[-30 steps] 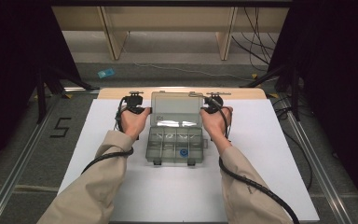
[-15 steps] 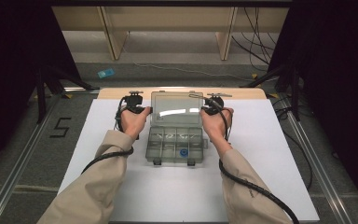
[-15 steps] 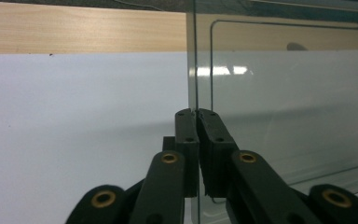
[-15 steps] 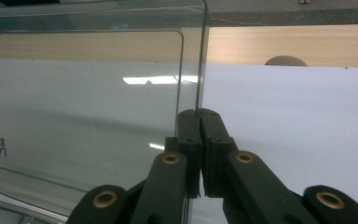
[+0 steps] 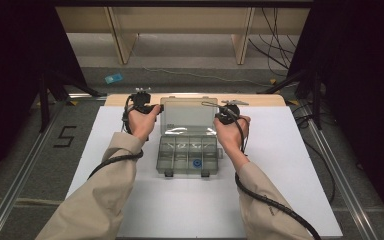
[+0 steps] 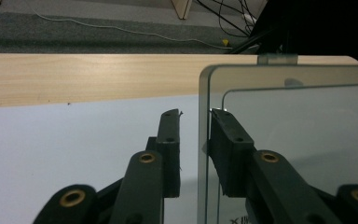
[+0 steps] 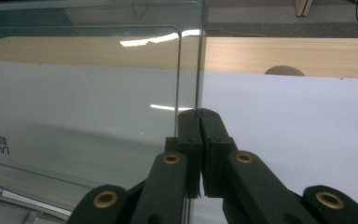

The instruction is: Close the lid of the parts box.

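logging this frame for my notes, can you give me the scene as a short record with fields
work in hand: opening a clear plastic organiser box on a white table
lid: raised, standing open behind the tray
left gripper: jaws have just been opening, one on each side of the lid's edge, a gap on the outer side
right gripper: shut on the lid's other side edge
box contents: a small blue part in one front compartment; the rest too small to tell
latches: two at the front edge, undone
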Action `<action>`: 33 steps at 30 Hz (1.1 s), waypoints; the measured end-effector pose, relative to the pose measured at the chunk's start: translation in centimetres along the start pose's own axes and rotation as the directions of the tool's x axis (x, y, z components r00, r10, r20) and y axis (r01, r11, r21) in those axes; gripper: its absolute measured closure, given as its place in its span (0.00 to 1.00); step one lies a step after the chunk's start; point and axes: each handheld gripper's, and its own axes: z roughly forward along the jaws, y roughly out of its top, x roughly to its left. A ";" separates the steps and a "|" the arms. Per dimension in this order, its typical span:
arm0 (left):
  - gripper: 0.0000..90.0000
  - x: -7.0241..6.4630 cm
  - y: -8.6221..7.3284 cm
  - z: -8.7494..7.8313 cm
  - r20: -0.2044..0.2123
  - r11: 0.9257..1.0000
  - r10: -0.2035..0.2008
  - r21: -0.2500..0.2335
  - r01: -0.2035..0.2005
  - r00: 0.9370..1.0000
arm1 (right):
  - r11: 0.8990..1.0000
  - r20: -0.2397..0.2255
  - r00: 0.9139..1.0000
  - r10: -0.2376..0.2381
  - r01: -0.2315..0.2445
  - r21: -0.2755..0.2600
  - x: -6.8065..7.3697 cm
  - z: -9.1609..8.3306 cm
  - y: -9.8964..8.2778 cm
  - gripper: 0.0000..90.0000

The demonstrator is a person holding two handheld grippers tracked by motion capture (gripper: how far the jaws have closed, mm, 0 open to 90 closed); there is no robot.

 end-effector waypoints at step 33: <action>0.98 -1.2 0.8 -0.9 -0.043 0.999 0.041 -0.004 -0.041 0.998 | 0.999 -0.026 0.999 -0.038 0.038 -0.006 -0.3 -0.4 -0.1 0.96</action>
